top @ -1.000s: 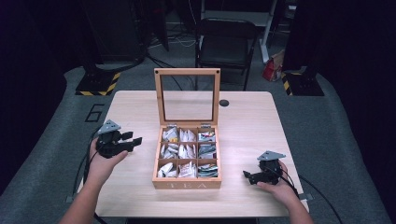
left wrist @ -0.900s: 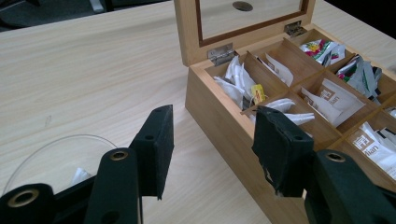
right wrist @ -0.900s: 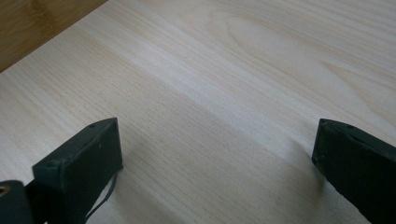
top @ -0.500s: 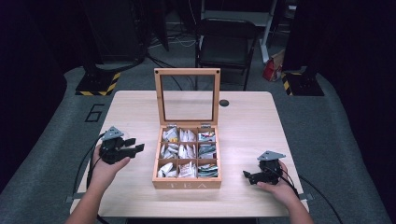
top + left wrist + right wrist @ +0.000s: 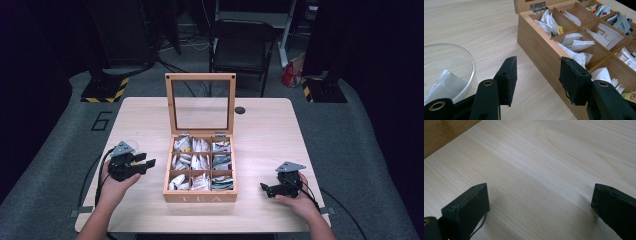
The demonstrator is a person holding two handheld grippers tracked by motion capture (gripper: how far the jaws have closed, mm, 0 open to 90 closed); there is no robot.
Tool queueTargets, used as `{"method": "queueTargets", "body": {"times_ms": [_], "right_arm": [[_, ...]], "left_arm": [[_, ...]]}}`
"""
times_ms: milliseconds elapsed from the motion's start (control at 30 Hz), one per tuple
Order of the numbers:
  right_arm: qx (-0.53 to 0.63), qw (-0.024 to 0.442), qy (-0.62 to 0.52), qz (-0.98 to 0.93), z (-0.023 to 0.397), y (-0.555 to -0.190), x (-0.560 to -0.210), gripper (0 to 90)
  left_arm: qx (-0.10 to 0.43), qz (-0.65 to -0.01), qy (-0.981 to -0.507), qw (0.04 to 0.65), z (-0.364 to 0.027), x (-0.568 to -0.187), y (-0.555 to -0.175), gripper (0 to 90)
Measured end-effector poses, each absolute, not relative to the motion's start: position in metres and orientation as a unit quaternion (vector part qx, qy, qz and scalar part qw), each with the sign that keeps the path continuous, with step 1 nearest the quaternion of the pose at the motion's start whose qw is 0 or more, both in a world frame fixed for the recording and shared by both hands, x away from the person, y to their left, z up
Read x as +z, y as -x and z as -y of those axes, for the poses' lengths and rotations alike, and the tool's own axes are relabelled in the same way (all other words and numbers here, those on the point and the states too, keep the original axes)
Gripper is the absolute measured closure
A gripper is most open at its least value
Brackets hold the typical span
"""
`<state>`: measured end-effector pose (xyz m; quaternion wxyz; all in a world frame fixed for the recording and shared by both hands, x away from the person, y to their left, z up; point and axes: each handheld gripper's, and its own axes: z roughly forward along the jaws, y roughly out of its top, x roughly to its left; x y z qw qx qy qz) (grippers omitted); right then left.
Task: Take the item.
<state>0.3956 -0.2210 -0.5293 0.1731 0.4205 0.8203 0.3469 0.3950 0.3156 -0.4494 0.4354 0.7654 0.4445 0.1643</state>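
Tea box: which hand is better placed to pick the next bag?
Left. Its open tool points at the tea box wall, with sachets just beyond; the right tool, also open, faces bare table.

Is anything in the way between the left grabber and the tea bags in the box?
Only the wooden box's own side wall. The left gripper sits low beside it, jaws open and empty, with the tea bags beyond that wall.

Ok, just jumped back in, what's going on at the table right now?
A person holds a gripper in each hand beside an open wooden tea box full of tea bags. The left gripper is open and empty, hovering next to the box's side wall, with a clear glass bowl holding one sachet beside it. The right gripper sits open over bare table.
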Motion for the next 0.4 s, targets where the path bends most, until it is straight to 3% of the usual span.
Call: {"method": "queueTargets", "body": {"times_ms": [400], "right_arm": [[0.347, 0.174, -0.422, -0.819, 0.221, -0.396, -0.529, 0.9]], "left_arm": [[0.159, -0.449, -0.765, 0.433, -0.315, -0.465, -0.392, 46.2]]}}
